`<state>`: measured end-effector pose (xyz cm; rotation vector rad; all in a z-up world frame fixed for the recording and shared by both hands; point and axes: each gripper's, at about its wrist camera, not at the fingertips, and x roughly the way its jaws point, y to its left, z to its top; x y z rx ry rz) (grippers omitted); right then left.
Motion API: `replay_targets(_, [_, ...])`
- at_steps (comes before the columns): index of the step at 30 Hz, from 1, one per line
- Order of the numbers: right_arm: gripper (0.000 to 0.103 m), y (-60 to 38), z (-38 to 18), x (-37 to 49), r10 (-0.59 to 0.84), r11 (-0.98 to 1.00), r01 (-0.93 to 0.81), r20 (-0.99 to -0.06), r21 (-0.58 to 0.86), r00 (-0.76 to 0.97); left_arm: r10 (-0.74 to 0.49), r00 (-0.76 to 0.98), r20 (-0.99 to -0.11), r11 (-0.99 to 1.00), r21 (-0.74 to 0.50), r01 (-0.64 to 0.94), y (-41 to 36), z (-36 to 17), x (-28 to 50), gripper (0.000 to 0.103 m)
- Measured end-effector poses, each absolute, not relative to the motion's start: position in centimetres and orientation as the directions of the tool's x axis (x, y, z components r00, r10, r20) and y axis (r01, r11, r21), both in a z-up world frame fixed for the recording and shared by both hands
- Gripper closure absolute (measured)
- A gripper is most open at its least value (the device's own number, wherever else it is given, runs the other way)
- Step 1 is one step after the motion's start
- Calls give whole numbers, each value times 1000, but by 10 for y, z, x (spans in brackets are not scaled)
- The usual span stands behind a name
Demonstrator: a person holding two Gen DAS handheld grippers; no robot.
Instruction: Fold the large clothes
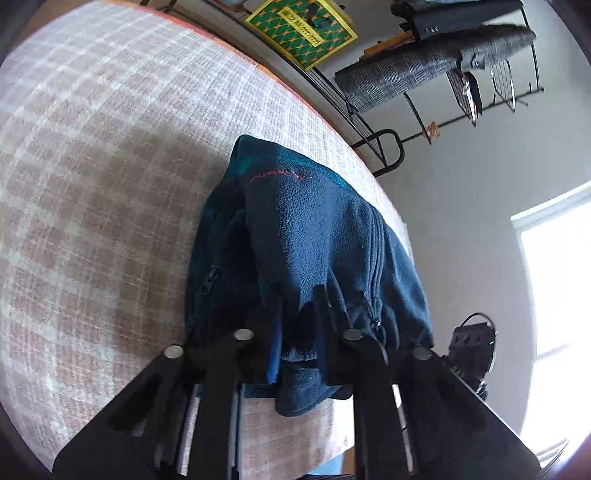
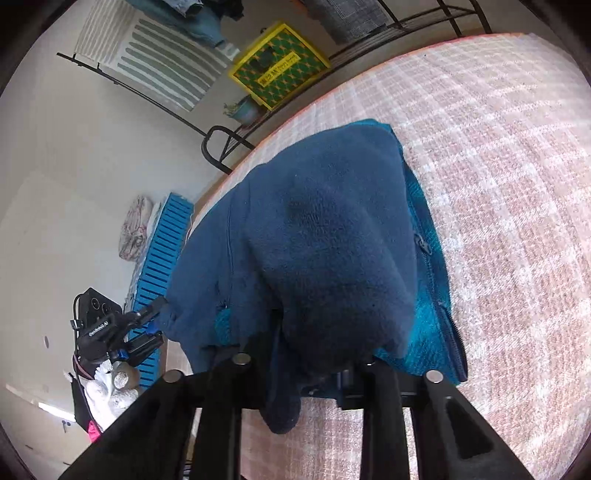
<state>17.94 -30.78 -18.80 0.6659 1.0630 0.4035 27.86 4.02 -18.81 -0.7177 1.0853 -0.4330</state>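
A navy fleece jacket (image 1: 310,236) lies bunched at the centre of both views, on a pink-and-white checked surface (image 1: 103,155), near its edge. In the left wrist view, the left hand-held gripper (image 1: 297,332) at lower centre pinches a fold of the fleece between its fingers. In the right wrist view, the right hand-held gripper (image 2: 314,354) is clamped on another fold, fabric draping over its fingers. A yellow-and-green box (image 1: 301,31) sits at the top, beyond the surface.

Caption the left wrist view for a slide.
Left gripper pinches the navy fleece jacket edge over a checked bedspread.
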Motion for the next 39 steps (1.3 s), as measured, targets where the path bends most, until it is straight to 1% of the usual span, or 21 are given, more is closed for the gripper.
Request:
replay_targets(1, [94, -308, -186, 177, 614, 726, 4, -650, 688, 447, -633, 429, -644, 712, -702, -5, 40, -184, 275, 95])
replay_targets(3, [95, -308, -173, 172, 624, 719, -22, -630, 695, 463, -639, 442, -629, 701, -713, 0, 47, -177, 268, 96])
replay_targets(6, [96, -314, -148, 151, 681, 646, -53, -544, 762, 491, -637, 466, -613, 703, -711, 26, 59, -162, 251, 97])
replay_targets(7, [96, -316, -142, 142, 686, 641, -67, -532, 764, 496, -631, 469, -618, 713, -700, 38, 61, -160, 246, 97])
replay_targets(9, [97, -319, -141, 125, 661, 676, -70, -562, 734, 498, -592, 463, -660, 758, -651, 42, 64, -169, 240, 97])
replay_targets(10, [97, -320, -150, 121, 645, 697, -56, -591, 715, 484, -573, 439, -692, 779, -626, 31, 64, -183, 239, 97])
replay_targets(13, [97, -324, -206, 119, 595, 741, 77, -705, 667, 387, -531, 374, -760, 818, -575, -6, 57, -225, 239, 97])
replay_targets(15, [97, -322, -227, 119, 574, 759, 103, -735, 643, 360, -508, 385, -771, 836, -548, 7, 51, -227, 237, 97])
replay_targets(17, [96, -315, -221, 121, 550, 793, 51, -748, 608, 372, -489, 404, -773, 852, -523, 33, 49, -218, 234, 97])
replay_targets(18, [96, -314, -215, 121, 546, 801, 27, -747, 599, 378, -483, 411, -773, 858, -512, 45, 49, -212, 233, 95])
replay_targets(20, [83, -316, -201, 115, 549, 801, 11, -741, 598, 386, -467, 425, -775, 872, -485, 73, 49, -199, 227, 93])
replay_targets(22, [78, -322, -187, 108, 543, 806, 5, -742, 593, 393, -441, 460, -771, 886, -457, 84, 54, -183, 219, 90])
replay_targets(25, [77, -334, -160, 93, 478, 849, -12, -760, 528, 440, -381, 546, -746, 911, -403, 85, 65, -152, 206, 90])
replay_targets(27, [77, -342, -140, 87, 389, 898, -15, -779, 439, 491, -350, 616, -705, 918, -389, 77, 72, -129, 198, 90])
replay_targets(29, [77, -349, -120, 88, 290, 938, -2, -779, 347, 556, -348, 659, -667, 918, -384, 97, 67, -108, 201, 90])
replay_targets(30, [77, -349, -110, 92, 267, 946, -10, -766, 323, 585, -357, 668, -653, 918, -377, 122, 60, -100, 204, 90])
replay_targets(32, [77, -347, -97, 104, 288, 943, -52, -729, 329, 621, -371, 669, -645, 918, -365, 157, 41, -90, 216, 90])
replay_targets(34, [77, -339, -89, 119, 320, 934, -99, -684, 343, 655, -419, 646, -639, 900, -384, 204, 20, -87, 231, 90])
replay_targets(36, [77, -325, -86, 136, 341, 929, -142, -642, 342, 687, -443, 593, -672, 895, -374, 244, -3, -100, 246, 90])
replay_targets(39, [77, -301, -100, 166, 347, 933, -171, -672, 315, 654, -443, 524, -727, 896, -381, 229, -18, -142, 257, 90])
